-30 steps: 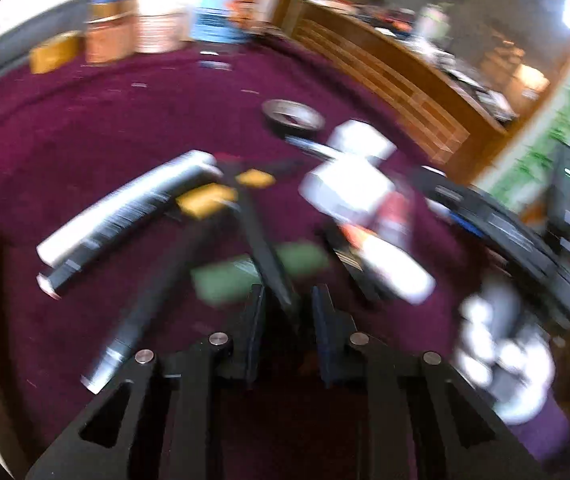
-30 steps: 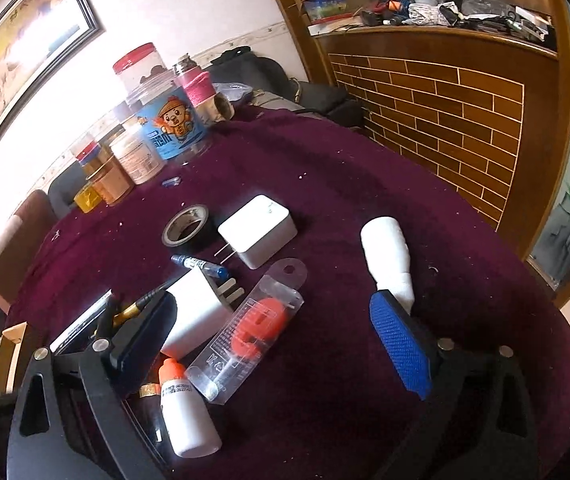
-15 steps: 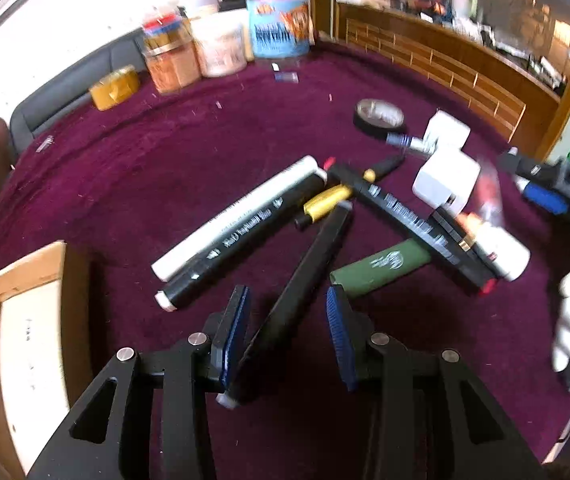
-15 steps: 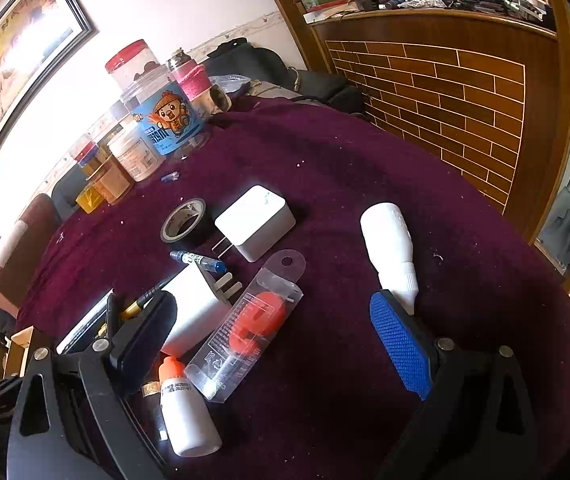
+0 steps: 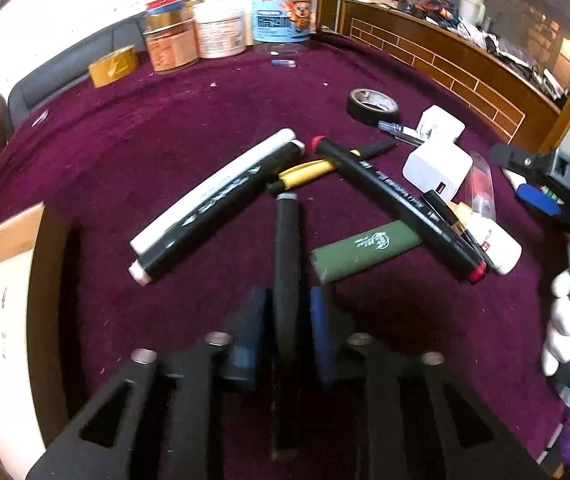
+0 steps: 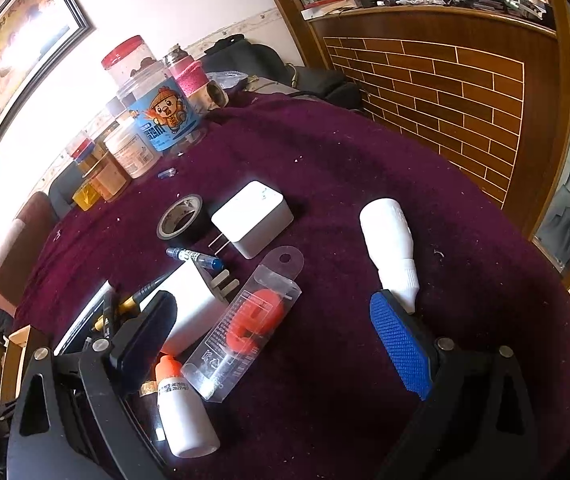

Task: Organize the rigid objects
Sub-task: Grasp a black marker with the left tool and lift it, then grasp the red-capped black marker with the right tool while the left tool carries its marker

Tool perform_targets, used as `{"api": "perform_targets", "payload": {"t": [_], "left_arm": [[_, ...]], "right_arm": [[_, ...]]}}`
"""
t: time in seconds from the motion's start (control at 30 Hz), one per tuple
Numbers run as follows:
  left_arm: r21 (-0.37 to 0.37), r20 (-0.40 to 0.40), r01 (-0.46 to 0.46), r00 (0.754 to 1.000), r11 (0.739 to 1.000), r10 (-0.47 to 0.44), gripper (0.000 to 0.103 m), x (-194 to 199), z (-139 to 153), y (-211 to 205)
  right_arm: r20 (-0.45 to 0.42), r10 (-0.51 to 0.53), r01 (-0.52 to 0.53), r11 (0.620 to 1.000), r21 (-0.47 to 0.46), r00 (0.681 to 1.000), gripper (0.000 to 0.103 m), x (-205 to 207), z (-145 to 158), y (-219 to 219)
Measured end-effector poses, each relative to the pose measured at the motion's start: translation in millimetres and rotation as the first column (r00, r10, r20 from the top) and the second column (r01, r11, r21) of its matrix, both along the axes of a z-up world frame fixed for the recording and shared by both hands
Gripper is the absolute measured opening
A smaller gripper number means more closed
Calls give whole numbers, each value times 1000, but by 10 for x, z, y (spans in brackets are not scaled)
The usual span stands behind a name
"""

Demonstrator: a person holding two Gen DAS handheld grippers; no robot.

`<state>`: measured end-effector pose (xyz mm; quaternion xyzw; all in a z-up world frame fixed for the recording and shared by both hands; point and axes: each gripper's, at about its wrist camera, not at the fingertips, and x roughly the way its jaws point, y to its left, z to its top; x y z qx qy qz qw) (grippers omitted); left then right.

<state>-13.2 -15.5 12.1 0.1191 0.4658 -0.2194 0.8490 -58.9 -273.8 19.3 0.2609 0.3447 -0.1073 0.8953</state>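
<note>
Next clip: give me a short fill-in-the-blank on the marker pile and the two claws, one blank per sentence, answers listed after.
1. The black marker lies between the pads of the ____ claw, whose jaws are closing.
2. The right claw stands wide ____, holding nothing.
3. The green lighter lies on the ____ tablecloth.
4. The roll of black tape sits beside a white ____.

Missing words: left; open; purple; charger

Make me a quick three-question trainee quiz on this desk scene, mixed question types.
1. True or false: the black marker lies between the left tool's pads.
2. Which sits nearest the roll of black tape? A) green lighter B) white charger C) wooden box
3. Fill in: the right tool stands ___.

Key: 1 true; 2 B; 3 open
</note>
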Motion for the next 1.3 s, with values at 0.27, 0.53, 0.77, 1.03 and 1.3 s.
{"api": "perform_targets", "payload": {"t": [0.27, 0.53, 0.77, 1.03, 1.3], "left_arm": [[-125, -24, -79, 997, 989, 77, 11, -156, 143, 251], [-335, 26, -119, 990, 935, 136, 11, -778, 676, 884], [-387, 17, -142, 987, 911, 161, 11, -919, 718, 1202], [-429, -12, -197, 977, 881, 213, 11, -974, 674, 1475], [-440, -12, -234, 967, 867, 255, 11, -1039, 673, 1689]], "right_arm": [[-15, -8, 8, 1000, -2, 1000, 98, 7, -17, -6], [-52, -17, 17, 1000, 0, 999, 98, 13, -3, -24], [-24, 221, -223, 969, -107, 975, 98, 25, 603, 569], [-253, 476, -526, 830, -187, 842, 45, 630, 375, 1468], [-379, 424, -527, 819, -226, 823, 12, 765, 38, 1562]]}}
